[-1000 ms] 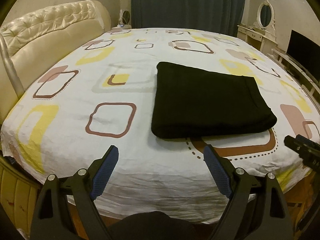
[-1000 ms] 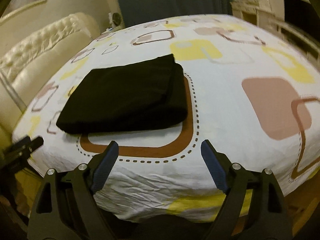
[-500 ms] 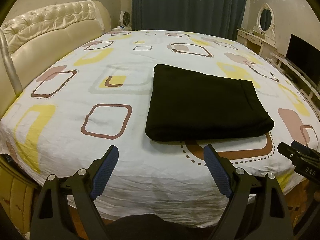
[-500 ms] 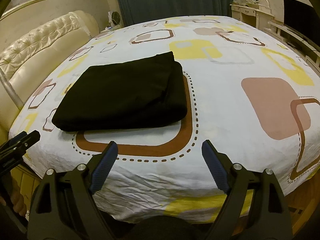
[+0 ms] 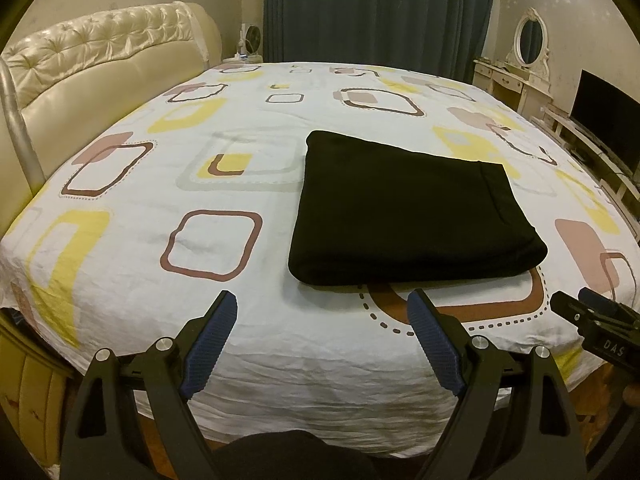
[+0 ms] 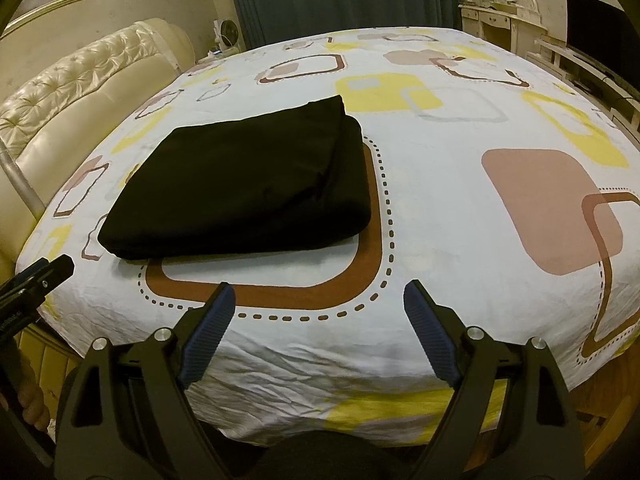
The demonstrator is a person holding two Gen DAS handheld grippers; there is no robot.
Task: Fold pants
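Both grippers empty, black pants folded on the bed.
We hold the left gripper [image 5: 322, 312] and right gripper [image 6: 316, 304] with jaws spread wide, touching nothing, angled down over the bed's [image 5: 280, 344] near edge. The folded pants [image 5: 404, 208] lie near that edge. Only the right view shows fingers [image 6: 34, 404].

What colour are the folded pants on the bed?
Plain black pants, no pattern, seen best in the left wrist view.
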